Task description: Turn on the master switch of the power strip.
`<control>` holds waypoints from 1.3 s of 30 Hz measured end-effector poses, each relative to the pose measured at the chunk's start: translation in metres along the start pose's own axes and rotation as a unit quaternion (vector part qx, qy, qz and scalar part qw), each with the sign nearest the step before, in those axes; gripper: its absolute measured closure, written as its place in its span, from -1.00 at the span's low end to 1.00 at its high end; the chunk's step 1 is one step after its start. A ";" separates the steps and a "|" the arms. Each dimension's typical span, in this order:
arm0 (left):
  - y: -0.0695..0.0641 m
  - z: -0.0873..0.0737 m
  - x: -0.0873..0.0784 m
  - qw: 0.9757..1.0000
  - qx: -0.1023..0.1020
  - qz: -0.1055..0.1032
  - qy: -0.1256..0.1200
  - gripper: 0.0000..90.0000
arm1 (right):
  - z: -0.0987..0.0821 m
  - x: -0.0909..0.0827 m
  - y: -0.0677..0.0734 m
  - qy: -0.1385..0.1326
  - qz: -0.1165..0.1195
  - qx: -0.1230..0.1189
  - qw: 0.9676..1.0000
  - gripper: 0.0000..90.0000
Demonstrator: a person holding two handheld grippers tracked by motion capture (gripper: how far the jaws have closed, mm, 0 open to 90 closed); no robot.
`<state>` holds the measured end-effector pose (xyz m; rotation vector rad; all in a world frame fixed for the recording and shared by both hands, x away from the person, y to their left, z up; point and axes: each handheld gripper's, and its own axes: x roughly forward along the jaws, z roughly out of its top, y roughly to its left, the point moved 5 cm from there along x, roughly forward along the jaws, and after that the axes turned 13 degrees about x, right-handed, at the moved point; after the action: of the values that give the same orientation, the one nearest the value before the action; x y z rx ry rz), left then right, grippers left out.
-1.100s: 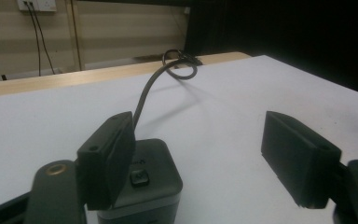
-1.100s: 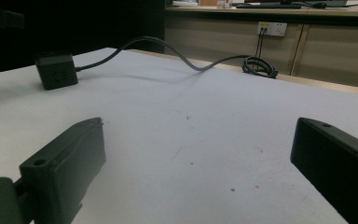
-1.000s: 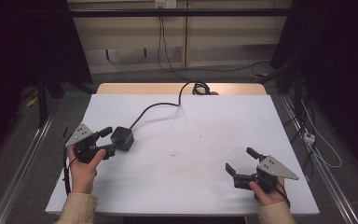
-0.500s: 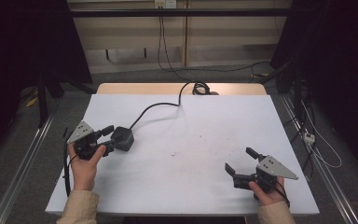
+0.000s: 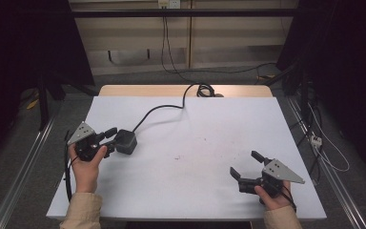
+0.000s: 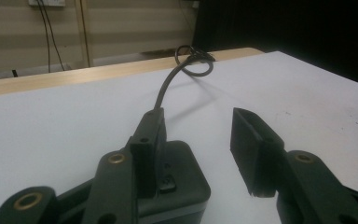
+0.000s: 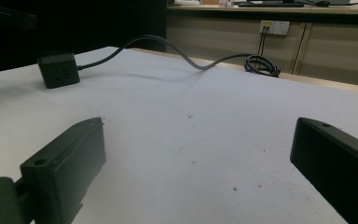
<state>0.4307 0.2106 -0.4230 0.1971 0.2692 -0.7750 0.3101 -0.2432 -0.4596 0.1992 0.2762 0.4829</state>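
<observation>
A black cube-shaped power socket [image 5: 125, 141] lies at the left of the white table [image 5: 195, 129]. Its black cable [image 5: 157, 110] runs back to a coil [image 5: 203, 89] at the far edge. My left gripper [image 5: 110, 137] is open right against the cube. In the left gripper view the gripper [image 6: 198, 121] has its left jaw over the cube's [image 6: 182, 179] top and its right jaw beside it, over bare table. My right gripper [image 5: 246, 163] stands open near the front right with nothing between its jaws. In the right gripper view the gripper [image 7: 200, 135] faces the distant cube [image 7: 58, 69].
A wooden strip [image 5: 181, 90] borders the table's far edge. Beyond it are a wall socket [image 5: 168, 4] with hanging cables and dark curtains on both sides. Metal rails [image 5: 24, 167] flank the table. A small white plug strip [image 5: 316, 140] lies on the floor at the right.
The left hand and gripper have edged slightly forward at the cube. The cube and the right gripper have not moved.
</observation>
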 end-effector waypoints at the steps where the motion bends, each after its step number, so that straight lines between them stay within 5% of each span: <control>1: 0.001 0.000 0.000 1.000 0.000 0.001 0.001 0.25 | 0.000 0.000 0.000 -0.001 0.000 0.000 1.000 -0.94; 24: 0.009 -0.007 0.006 1.000 0.000 0.022 0.021 0.74 | 0.000 -0.001 0.000 -0.002 -0.001 -0.003 1.000 -0.94; 39: 0.013 -0.009 0.003 0.999 -0.002 0.017 0.035 1.00 | 0.001 0.001 0.001 -0.002 0.002 -0.008 1.000 -0.93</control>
<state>0.4405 0.2198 -0.4314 0.2253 0.3333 -0.7347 0.3103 -0.2420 -0.4590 0.1843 0.2678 0.4880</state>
